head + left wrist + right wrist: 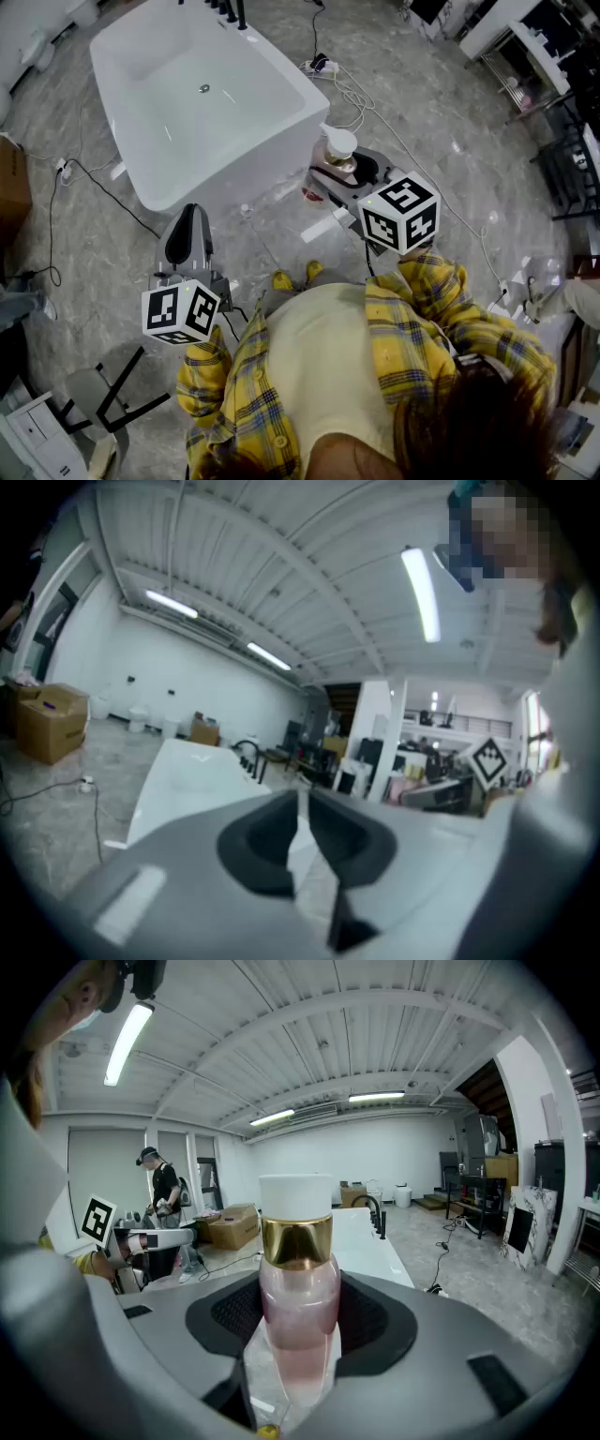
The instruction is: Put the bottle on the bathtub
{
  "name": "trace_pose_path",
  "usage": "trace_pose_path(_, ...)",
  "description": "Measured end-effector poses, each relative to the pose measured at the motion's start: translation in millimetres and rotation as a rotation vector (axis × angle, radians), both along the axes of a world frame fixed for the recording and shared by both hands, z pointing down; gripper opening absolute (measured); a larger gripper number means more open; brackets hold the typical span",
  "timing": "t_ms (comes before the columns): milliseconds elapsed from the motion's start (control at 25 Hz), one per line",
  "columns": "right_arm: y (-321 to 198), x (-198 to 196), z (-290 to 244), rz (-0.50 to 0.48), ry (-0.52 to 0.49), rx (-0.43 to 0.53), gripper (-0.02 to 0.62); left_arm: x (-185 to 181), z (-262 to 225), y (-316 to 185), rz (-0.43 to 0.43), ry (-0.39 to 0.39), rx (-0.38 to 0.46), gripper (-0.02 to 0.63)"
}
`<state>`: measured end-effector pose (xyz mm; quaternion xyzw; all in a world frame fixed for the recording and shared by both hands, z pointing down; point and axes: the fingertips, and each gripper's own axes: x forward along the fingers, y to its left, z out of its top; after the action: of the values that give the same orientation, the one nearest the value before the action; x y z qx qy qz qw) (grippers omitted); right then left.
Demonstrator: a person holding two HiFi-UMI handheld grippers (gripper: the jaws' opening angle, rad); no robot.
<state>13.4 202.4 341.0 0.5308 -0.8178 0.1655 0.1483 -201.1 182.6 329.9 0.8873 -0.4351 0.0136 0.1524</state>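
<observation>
Your right gripper point(345, 172) is clamped on the pink bottle point(298, 1297). It stands upright between the pads, white cap up, held just off the near right corner of the bathtub point(225, 183), not on its rim. Your left gripper point(191, 217) is closed and empty, near the tub's near wall.

Bright, even indoor light from ceiling tube lamps point(424, 592): 1 o'clock in left gripper view, 10 o'clock in right gripper view. White bathtub point(187, 103) shows slight glare. Floor point(94, 262) glossy, shadows soft. Gripper views have fisheye bending and dark corners. Left one blurred; bottle point(298, 1307) sharp.
</observation>
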Motion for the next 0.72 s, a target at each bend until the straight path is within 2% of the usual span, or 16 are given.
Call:
trace_pose_path(240,0,2,2,0.016,0.007,-0.013,0.227,-6,3,5,-0.001,0.004,-0.007,0.037)
trace_pose_path(440,-3,5,6,0.017,-0.045,-0.028,0.227,-5,8,0,-0.014,0.005,-0.02,0.037)
trace_pose_path(720,-12,20,11,-0.004,-0.05,-0.02,0.227,28,4,-22,0.004,0.022,-0.007,0.037)
